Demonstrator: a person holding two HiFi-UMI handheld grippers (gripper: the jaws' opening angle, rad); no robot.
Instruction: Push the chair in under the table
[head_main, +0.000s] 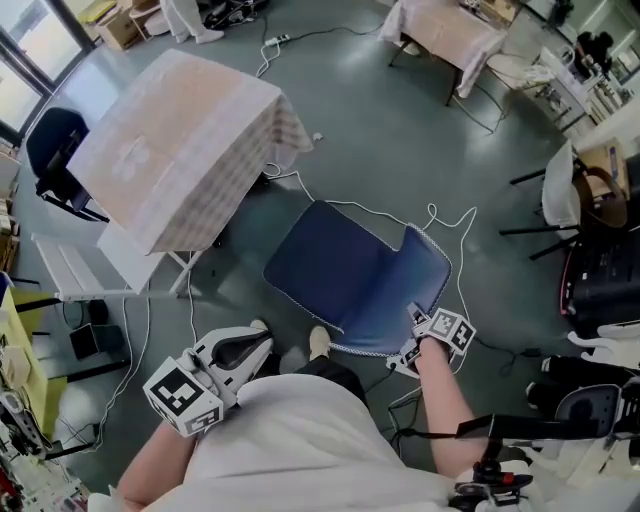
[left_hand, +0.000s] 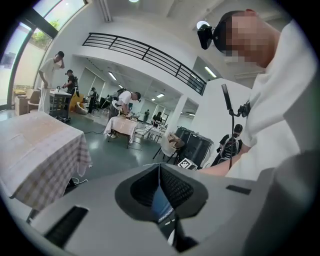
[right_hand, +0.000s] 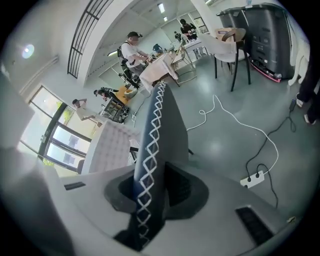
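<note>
Blue chair (head_main: 350, 275): on floor (head_main: 400, 130), near table (head_main: 180, 150), not under it.
Right gripper (head_main: 418, 322): fingers clamped on chair's back edge.
Left gripper (head_main: 258, 345): fingers together, holding nothing.

White cable (right_hand: 261, 132) snakes across the grey floor (head_main: 400, 120); power strip (right_hand: 252, 178) near it; black office chair (head_main: 52, 140) stands apart.

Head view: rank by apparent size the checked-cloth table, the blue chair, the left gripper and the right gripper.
1. table draped in a pale checked cloth
2. blue padded chair with white-stitched edging
3. left gripper
4. right gripper, clamped on the chair's edge. It looks smaller, but the left one seems nearer the camera, so this last order is unsure.
</note>
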